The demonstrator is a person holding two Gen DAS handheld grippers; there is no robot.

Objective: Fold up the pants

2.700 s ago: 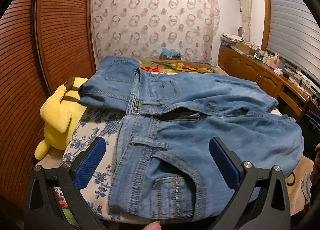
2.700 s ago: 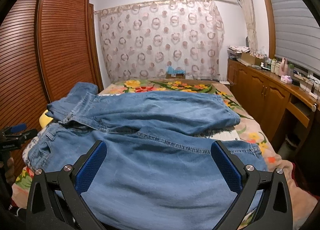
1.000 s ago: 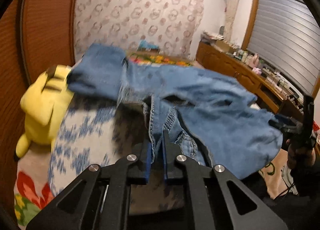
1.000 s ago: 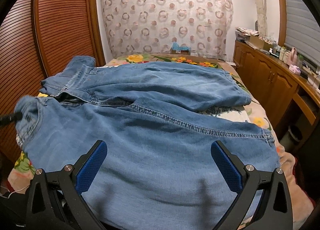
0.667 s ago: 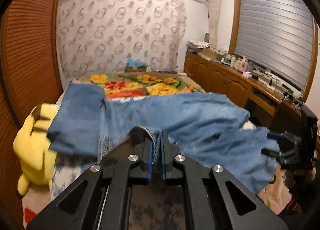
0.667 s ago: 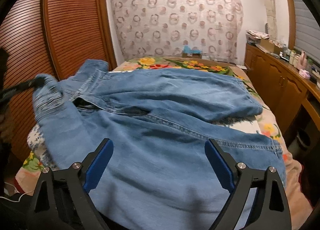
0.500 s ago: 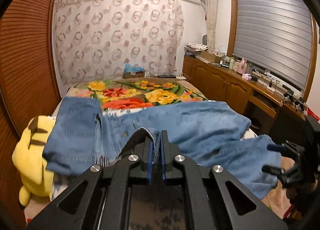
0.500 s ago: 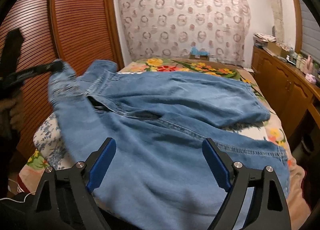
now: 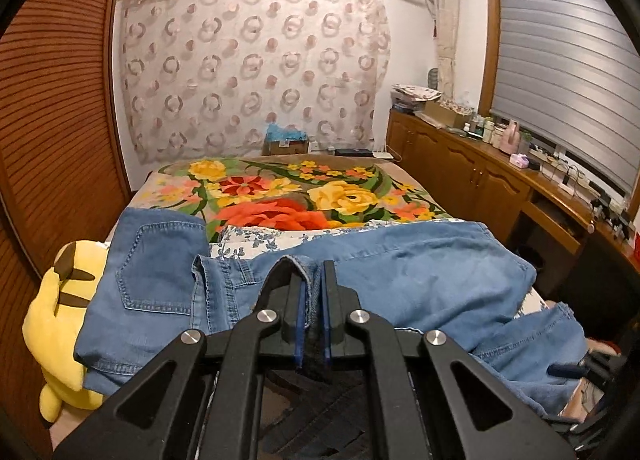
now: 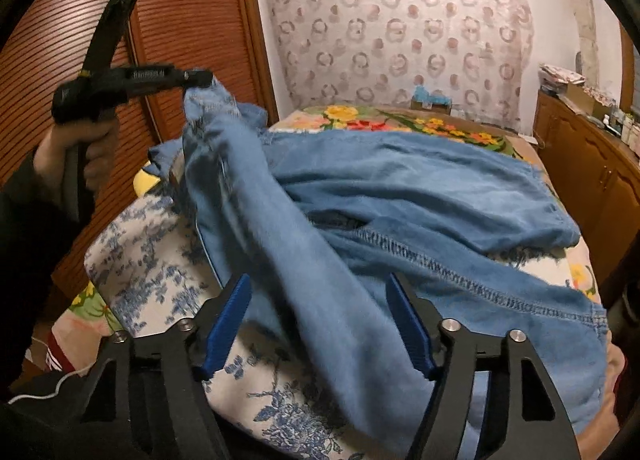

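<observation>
Blue jeans (image 9: 400, 264) lie spread across the bed, with a back pocket showing at the left. My left gripper (image 9: 311, 288) is shut on a bunched edge of the denim and holds it above the bed. In the right wrist view a hand holds that gripper (image 10: 200, 79) high at the upper left, and the jeans (image 10: 400, 187) hang from it in a slanting ridge. My right gripper (image 10: 319, 280) sits low over the near part of the jeans. Its jaws are closing with the denim ridge between them, and the blue pads (image 10: 228, 320) stand apart from the cloth.
A yellow plush toy (image 9: 56, 308) lies at the bed's left edge beside the slatted wardrobe door (image 10: 60, 19). A bright flowered blanket (image 9: 280, 195) covers the far half of the bed. A blue-and-white sheet (image 10: 148, 260) shows near me. Wooden cabinets (image 9: 460, 171) run along the right wall.
The left gripper has carried its pinch of denim upward and toward the wardrobe, drawing the near side up into a ridge. The right gripper's jaws have narrowed around the denim.
</observation>
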